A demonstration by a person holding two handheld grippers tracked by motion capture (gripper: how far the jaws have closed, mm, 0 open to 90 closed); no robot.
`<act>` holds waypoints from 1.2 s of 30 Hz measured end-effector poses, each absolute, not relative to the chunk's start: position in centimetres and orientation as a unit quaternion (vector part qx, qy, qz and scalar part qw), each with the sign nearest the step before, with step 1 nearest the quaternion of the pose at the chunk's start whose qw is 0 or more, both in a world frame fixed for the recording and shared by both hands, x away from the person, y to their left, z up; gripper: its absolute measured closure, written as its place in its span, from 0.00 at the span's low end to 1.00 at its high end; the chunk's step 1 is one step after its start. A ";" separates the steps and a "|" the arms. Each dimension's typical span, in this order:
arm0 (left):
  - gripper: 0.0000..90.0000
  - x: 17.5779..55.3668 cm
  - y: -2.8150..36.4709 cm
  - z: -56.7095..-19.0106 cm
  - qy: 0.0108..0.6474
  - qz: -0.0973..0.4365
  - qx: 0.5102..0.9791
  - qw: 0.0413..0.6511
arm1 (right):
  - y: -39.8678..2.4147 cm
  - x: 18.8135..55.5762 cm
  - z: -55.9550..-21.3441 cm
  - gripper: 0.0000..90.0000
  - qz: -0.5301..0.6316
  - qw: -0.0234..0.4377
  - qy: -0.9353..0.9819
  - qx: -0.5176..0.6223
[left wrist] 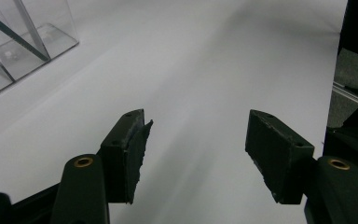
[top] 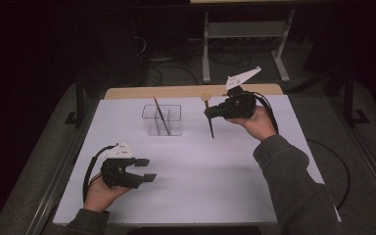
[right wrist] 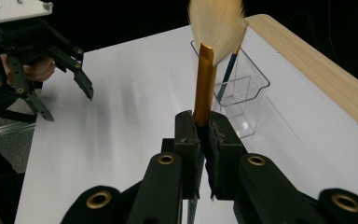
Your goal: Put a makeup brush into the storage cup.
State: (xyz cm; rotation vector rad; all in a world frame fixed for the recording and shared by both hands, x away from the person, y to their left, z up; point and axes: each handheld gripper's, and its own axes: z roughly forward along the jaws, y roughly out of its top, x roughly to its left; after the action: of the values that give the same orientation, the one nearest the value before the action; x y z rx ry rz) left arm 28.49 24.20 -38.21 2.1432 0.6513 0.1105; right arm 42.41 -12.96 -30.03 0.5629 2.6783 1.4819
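Right gripper (right wrist: 204, 140) pinching a makeup brush (right wrist: 205, 84) above the worktop (top: 200, 171).

Its jaws are pressed tight on the gold handle, bristles up, just beside the clear plastic holder (top: 162, 119), which holds another thin brush (top: 160, 115) leaning inside. The left gripper (top: 144, 169) hovers well apart, jaws spread with nothing between them.

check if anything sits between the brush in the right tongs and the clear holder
Nothing visible blocks the way. The right tongs grip the brush above bare white table, the clear holder standing apart. Another brush already leans inside it.
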 end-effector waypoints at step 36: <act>0.41 28.4 24.8 -38.2 0.268 0.048 0.857 0.438 | -8.0 46.2 -27.5 0.92 0.478 0.033 0.861 0.173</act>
State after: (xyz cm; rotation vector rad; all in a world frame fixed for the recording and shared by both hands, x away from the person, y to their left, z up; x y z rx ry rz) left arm 28.44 24.79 -38.15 2.1312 0.6659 0.1181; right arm 46.19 -7.99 -27.49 0.5313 2.6496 1.4699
